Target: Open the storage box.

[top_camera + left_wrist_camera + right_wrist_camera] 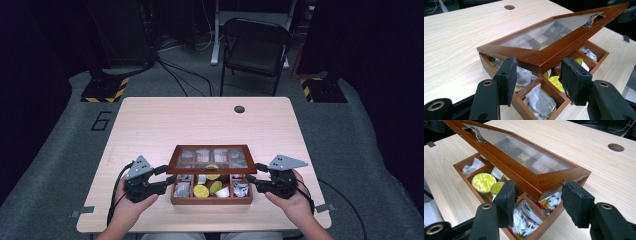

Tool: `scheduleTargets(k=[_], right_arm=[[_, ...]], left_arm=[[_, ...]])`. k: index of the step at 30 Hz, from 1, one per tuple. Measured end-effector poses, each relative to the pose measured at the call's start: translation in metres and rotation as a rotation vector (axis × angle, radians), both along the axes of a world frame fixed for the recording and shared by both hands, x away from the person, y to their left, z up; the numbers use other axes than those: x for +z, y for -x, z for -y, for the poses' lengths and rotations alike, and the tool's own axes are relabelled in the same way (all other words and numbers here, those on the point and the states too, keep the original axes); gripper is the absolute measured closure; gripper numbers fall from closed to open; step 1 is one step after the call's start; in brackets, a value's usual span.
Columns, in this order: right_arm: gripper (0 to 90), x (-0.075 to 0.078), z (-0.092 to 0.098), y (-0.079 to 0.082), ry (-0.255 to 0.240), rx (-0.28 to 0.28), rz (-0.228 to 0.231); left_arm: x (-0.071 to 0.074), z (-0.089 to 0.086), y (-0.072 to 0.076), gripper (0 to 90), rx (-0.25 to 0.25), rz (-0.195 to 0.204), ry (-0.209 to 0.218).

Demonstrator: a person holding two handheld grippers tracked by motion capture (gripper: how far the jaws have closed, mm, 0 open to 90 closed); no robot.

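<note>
A wooden tea box [210, 201] stands near the table's front edge. Its glass lid [210, 157] is tilted up at the front, hinged at the back. My left gripper [169, 175] is shut on the lid's front left corner, and my right gripper [252, 173] on its front right corner. The left gripper view shows the left gripper [540, 72] with that corner of the lid [544, 35] between its pads, above tea bags [541, 102]. From the right gripper view, the right gripper [539, 195] pinches the lid [524, 152] over yellow-green pods [484, 182] and printed packets [526, 220].
The box's compartments hold pods [201, 191] and sachets. A metal handle [591, 20] sits on the lid's front rail. A cable hole [239, 109] lies at the table's far side. A black folding chair [255, 47] stands beyond the table.
</note>
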State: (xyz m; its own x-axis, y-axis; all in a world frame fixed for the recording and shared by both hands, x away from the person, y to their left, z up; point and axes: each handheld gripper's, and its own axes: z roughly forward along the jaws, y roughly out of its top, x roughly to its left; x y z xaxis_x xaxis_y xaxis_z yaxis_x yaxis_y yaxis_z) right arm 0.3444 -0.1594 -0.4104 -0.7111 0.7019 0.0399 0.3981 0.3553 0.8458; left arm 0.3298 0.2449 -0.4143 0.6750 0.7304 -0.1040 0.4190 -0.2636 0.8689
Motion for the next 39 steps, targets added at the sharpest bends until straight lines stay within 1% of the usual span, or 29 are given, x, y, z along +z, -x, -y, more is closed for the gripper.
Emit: scheduleTargets(k=[1, 4, 7, 9, 15, 19, 20, 24, 25, 26, 28, 29, 30, 31, 32, 34, 35, 37, 38, 39], right_arm=[[45.5, 0.001, 0.000, -0.001, -0.001, -0.001, 0.002], [45.5, 0.006, -0.001, -0.005, -0.009, -0.003, 0.013], [45.8, 0.007, -0.001, -0.007, -0.015, -0.009, 0.011], [45.8, 0.009, 0.000, -0.013, -0.026, -0.010, 0.006], [45.9, 0.012, 0.000, -0.020, -0.043, -0.016, 0.001], [45.8, 0.014, -0.001, -0.025, -0.047, -0.023, -0.005], [45.8, 0.015, -0.001, -0.028, -0.045, -0.026, -0.004], [45.5, 0.016, -0.001, -0.033, -0.050, -0.037, -0.008], [45.5, 0.016, -0.001, -0.034, -0.047, -0.036, -0.002], [45.5, 0.016, -0.001, -0.034, -0.047, -0.036, -0.002], [45.5, 0.015, -0.001, -0.039, -0.056, -0.050, -0.010], [45.5, 0.015, -0.001, -0.039, -0.056, -0.050, -0.010], [45.5, 0.014, -0.001, -0.045, -0.056, -0.055, -0.007], [45.5, 0.014, -0.001, -0.045, -0.056, -0.055, -0.007], [45.5, 0.014, -0.001, -0.046, -0.059, -0.063, -0.011], [45.7, 0.013, -0.002, -0.053, -0.067, -0.077, -0.015], [46.5, 0.012, -0.002, -0.059, -0.079, -0.084, -0.014], [47.1, 0.012, -0.002, -0.061, -0.084, -0.092, -0.018], [48.8, 0.011, -0.003, -0.067, -0.092, -0.098, -0.017], [49.7, 0.011, -0.003, -0.068, -0.094, -0.099, -0.022]], left_arm=[[0.001, 0.000, -0.001, 47.5, 0.003, 0.002, 0.005], [0.007, 0.000, -0.006, 47.6, -0.001, 0.011, -0.002], [0.009, 0.000, -0.008, 47.6, 0.002, 0.017, 0.002], [0.010, 0.001, -0.012, 47.4, 0.010, 0.025, 0.010], [0.013, 0.001, -0.019, 47.2, 0.019, 0.028, 0.025], [0.017, 0.002, -0.023, 45.9, 0.018, 0.031, 0.018], [0.018, 0.002, -0.026, 45.4, 0.018, 0.037, 0.016], [0.021, 0.003, -0.029, 45.3, 0.029, 0.044, 0.031], [0.021, 0.003, -0.029, 45.3, 0.029, 0.044, 0.031], [0.022, 0.003, -0.030, 45.3, 0.032, 0.048, 0.038], [0.024, 0.002, -0.034, 45.4, 0.038, 0.050, 0.056], [0.024, 0.002, -0.034, 45.4, 0.038, 0.050, 0.056], [0.026, 0.002, -0.038, 45.4, 0.044, 0.047, 0.075], [0.026, 0.002, -0.038, 45.4, 0.044, 0.047, 0.075], [0.027, 0.002, -0.041, 45.4, 0.049, 0.049, 0.083], [0.029, 0.002, -0.044, 45.5, 0.058, 0.051, 0.093], [0.031, 0.002, -0.046, 45.4, 0.061, 0.054, 0.097], [0.032, 0.003, -0.048, 45.3, 0.063, 0.057, 0.097], [0.033, 0.002, -0.051, 45.3, 0.065, 0.059, 0.100], [0.033, 0.002, -0.052, 45.3, 0.065, 0.058, 0.101]])
